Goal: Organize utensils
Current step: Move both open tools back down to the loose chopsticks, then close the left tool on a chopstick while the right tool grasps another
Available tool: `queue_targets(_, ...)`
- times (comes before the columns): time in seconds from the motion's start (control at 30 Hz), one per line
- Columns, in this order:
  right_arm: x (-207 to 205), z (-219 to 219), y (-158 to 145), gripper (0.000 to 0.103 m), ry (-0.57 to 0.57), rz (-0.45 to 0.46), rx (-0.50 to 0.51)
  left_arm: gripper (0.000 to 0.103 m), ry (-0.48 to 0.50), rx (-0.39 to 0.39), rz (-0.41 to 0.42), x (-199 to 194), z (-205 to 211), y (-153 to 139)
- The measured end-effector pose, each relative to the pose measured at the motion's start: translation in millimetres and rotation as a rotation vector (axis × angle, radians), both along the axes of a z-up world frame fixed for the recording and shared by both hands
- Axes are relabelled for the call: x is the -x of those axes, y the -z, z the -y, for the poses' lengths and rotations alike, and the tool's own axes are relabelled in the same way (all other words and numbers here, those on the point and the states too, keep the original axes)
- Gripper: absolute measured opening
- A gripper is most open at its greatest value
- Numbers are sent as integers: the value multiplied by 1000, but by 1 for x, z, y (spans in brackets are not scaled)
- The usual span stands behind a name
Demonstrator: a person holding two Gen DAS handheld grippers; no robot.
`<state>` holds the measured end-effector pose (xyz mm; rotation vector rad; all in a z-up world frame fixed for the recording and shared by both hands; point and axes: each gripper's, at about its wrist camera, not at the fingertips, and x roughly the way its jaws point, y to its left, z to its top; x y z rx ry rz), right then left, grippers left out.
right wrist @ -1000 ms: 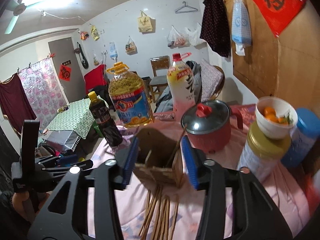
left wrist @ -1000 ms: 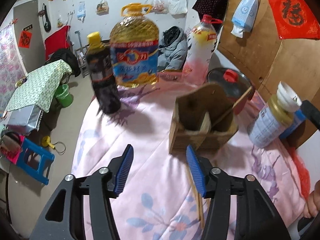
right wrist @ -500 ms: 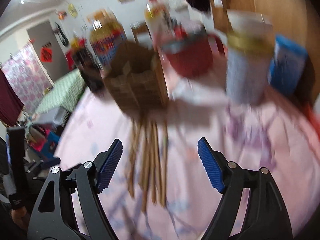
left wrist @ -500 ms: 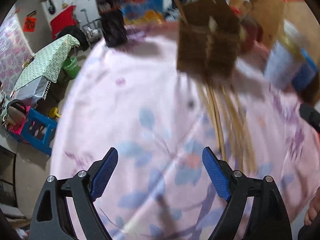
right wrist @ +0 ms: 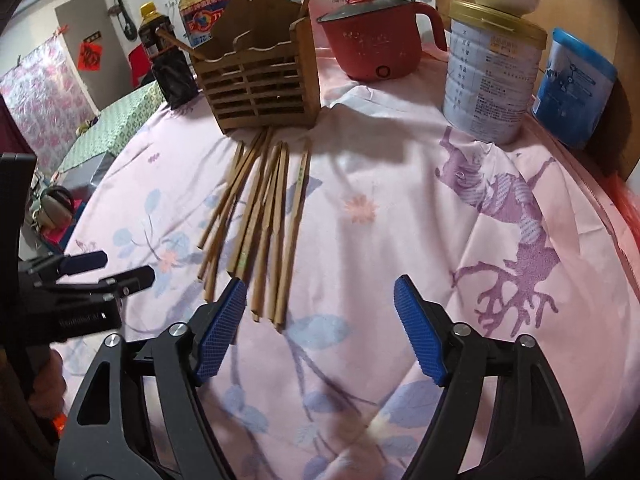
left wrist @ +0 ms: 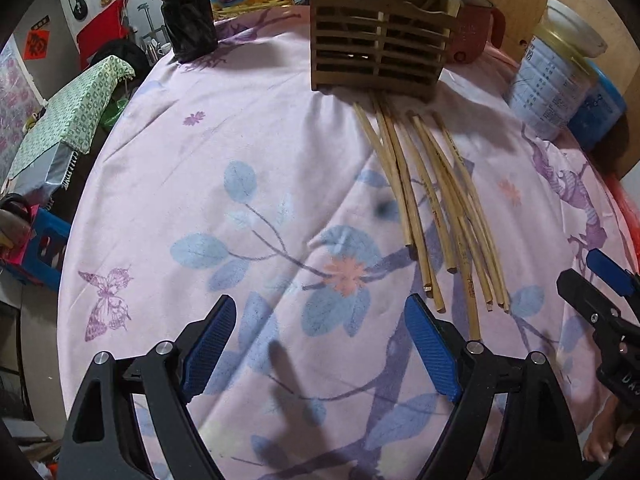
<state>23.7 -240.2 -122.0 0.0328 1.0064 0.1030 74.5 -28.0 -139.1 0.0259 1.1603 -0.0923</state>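
Several wooden chopsticks [left wrist: 436,208] lie fanned out on the pink floral cloth, tips toward a slatted wooden utensil holder [left wrist: 378,54] that has two chopsticks standing in it. The chopsticks [right wrist: 260,224] and the holder [right wrist: 262,80] also show in the right wrist view. My left gripper [left wrist: 320,344] is open and empty, low over the cloth, left of the chopsticks' near ends. My right gripper [right wrist: 316,328] is open and empty, its left finger [right wrist: 220,332] just before the chopsticks' near ends.
Behind the holder stand a dark sauce bottle [right wrist: 166,60], an oil jug [right wrist: 208,4] and a red electric pot [right wrist: 376,44]. A tin with a bowl on top [right wrist: 492,68] and a blue tub [right wrist: 572,84] stand at the right. The cloth drops off at the left edge [left wrist: 80,208].
Both grippers have pulled back from the holder and tilted down toward the cloth, and both have opened wider. The chopsticks lie where they were.
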Motion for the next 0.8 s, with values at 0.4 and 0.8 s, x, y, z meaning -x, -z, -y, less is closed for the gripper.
queue_targets(0.4, 1, -30, 40, 33, -203, -114, -6, 85, -42, -62, -20, -2, -10, 9)
queue_targets(0.8, -8, 6, 33, 21, -50, -80, -34, 85, 2, -57, -19, -9, 2, 10)
